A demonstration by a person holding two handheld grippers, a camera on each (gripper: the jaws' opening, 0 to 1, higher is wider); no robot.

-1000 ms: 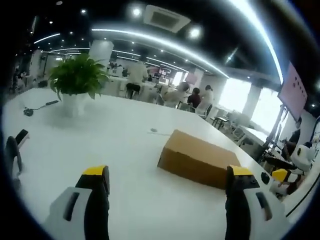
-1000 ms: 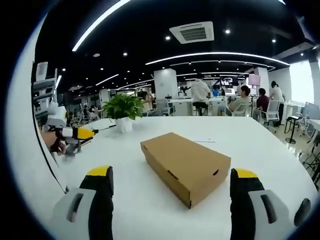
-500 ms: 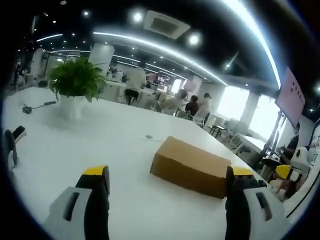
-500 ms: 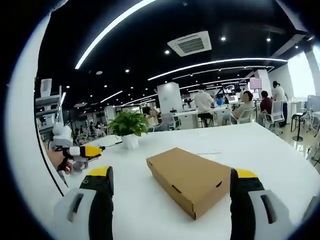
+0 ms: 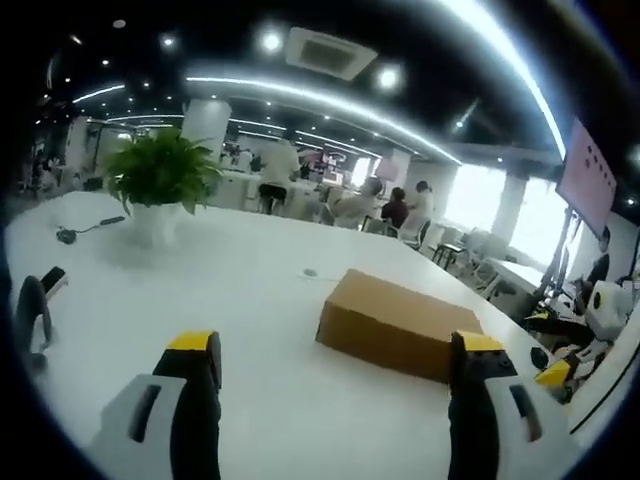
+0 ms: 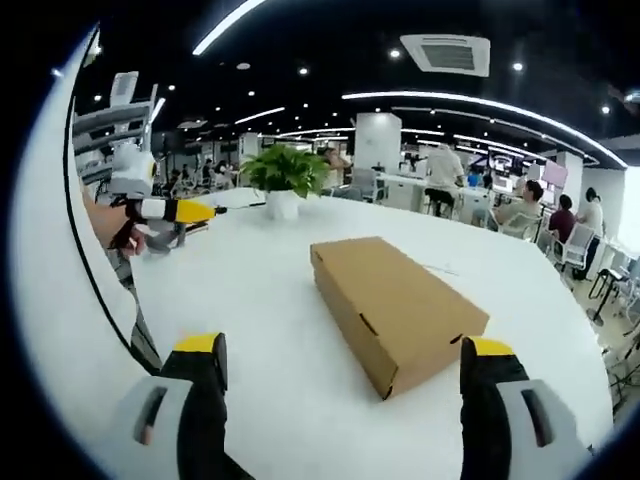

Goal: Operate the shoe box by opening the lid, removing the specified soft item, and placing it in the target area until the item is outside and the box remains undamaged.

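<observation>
A closed brown cardboard shoe box (image 5: 398, 325) (image 6: 395, 308) lies flat on the white table (image 5: 200, 290) (image 6: 250, 300), lid down. My left gripper (image 5: 330, 355) is open, short of the box, which lies ahead and to the right between its yellow-tipped jaws. My right gripper (image 6: 340, 360) is open too, with the box's near corner just beyond its jaws. In the right gripper view the left gripper (image 6: 170, 212) shows at the far left, held in a hand. The soft item is hidden inside the box.
A potted green plant (image 5: 158, 185) (image 6: 285, 178) stands far back on the table. A small dark cable piece (image 5: 85, 228) lies near it. People sit at desks (image 6: 480, 200) beyond the table. A black stand (image 5: 30, 310) sits at the left edge.
Both views have shifted with the hands. The right gripper view has swung so the box sits more central and closer. The box itself has not moved; both grippers stay open.
</observation>
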